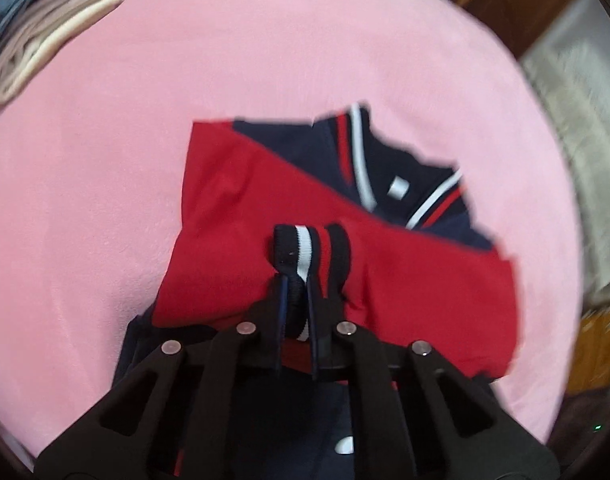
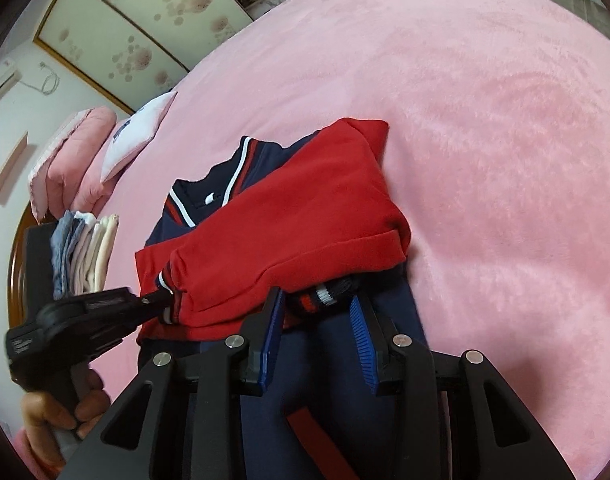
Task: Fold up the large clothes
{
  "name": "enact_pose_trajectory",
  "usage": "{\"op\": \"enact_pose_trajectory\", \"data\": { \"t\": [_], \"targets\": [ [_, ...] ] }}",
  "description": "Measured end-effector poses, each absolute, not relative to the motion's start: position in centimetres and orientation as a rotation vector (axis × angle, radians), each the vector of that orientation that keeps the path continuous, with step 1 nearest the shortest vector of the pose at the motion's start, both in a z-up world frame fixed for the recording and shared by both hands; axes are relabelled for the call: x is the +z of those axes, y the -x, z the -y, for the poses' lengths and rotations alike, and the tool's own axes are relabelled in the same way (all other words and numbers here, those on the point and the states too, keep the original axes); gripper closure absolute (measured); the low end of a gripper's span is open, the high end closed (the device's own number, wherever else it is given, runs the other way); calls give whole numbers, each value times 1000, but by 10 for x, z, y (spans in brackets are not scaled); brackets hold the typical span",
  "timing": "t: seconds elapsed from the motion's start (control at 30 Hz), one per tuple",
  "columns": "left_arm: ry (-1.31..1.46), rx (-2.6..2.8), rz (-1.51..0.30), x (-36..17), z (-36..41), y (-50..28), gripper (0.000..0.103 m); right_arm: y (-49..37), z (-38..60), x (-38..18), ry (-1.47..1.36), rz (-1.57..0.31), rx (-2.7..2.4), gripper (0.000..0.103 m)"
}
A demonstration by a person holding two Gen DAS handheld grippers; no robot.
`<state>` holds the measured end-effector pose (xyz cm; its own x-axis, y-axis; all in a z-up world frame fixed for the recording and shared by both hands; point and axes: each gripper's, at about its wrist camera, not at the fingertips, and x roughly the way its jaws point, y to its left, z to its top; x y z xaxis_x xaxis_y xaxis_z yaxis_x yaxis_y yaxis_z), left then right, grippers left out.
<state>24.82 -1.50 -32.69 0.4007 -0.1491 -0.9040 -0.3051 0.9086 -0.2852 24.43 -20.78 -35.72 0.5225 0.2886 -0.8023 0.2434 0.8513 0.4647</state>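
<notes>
A red and navy jacket (image 1: 265, 216) lies on the pink blanket (image 1: 265, 40), both red sleeves folded across its body. My left gripper (image 1: 295, 280) is shut on the striped cuff (image 1: 305, 244) of one red sleeve. In the right wrist view the jacket (image 2: 289, 216) lies ahead, and the left gripper (image 2: 161, 300) shows at the left pinching that cuff. My right gripper (image 2: 317, 300) is open; the other sleeve's striped cuff (image 2: 325, 294) lies between its blue pads (image 2: 363, 336), not pinched.
A stack of folded clothes (image 1: 45, 32) sits at the blanket's far left; it also shows in the right wrist view (image 2: 85, 248). Pink and white pillows (image 2: 97, 148) lie beyond it. Wooden furniture (image 1: 517, 4) stands past the bed's right edge.
</notes>
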Motion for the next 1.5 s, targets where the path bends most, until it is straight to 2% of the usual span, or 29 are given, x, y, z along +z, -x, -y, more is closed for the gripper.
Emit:
{"op": "enact_pose_trajectory", "data": {
  "t": [0.03, 0.13, 0.23, 0.43, 0.63, 0.83, 0.9, 0.93, 1.0, 1.03, 1.07, 1.2, 1.37, 1.4, 1.43, 1.47, 1.5],
  "targets": [
    [471, 95, -1143, -321, 13, -248, 100, -245, 209, -358, -581, -1036, 25, 71],
    [499, 48, -1030, -293, 12, -250, 100, -249, 211, -361, -583, -1036, 7, 85],
    [476, 35, -921, -262, 15, -255, 100, -249, 213, -364, -618, -1050, -8, 90],
    [448, 35, -857, -229, -13, -269, 100, -245, 214, -367, -630, -1073, -26, 90],
    [439, 107, -969, -264, -44, -253, 100, -247, 211, -365, -603, -1091, -31, 90],
    [427, 184, -1236, -326, -56, -246, 99, -245, 210, -365, -582, -1147, -46, 90],
    [419, 213, -1255, -328, -59, -239, 95, -245, 208, -362, -545, -1196, -63, 90],
    [417, 236, -1250, -327, -62, -235, 90, -243, 207, -361, -528, -1217, -69, 90],
    [424, 269, -1203, -319, -65, -225, 69, -240, 205, -355, -503, -1251, -85, 90],
    [431, 262, -1159, -311, -65, -220, 51, -239, 203, -350, -496, -1247, -81, 90],
    [430, 246, -1132, -305, -64, -217, 46, -238, 200, -345, -493, -1225, -61, 90],
    [344, 102, -1111, -288, -37, -217, 46, -248, 182, -326, -478, -1134, 92, 90],
    [224, -17, -1176, -296, 6, -234, 47, -286, 147, -338, -466, -1213, 172, 90],
    [211, -24, -1189, -300, 12, -237, 50, -291, 143, -341, -456, -1230, 160, 90],
    [191, -29, -1194, -306, 17, -241, 63, -298, 138, -346, -444, -1253, 144, 90],
    [174, -24, -1193, -309, 26, -245, 69, -303, 135, -349, -440, -1263, 135, 90],
    [158, -12, -1192, -313, 28, -248, 69, -308, 134, -353, -441, -1271, 121, 90]
  ]
}}
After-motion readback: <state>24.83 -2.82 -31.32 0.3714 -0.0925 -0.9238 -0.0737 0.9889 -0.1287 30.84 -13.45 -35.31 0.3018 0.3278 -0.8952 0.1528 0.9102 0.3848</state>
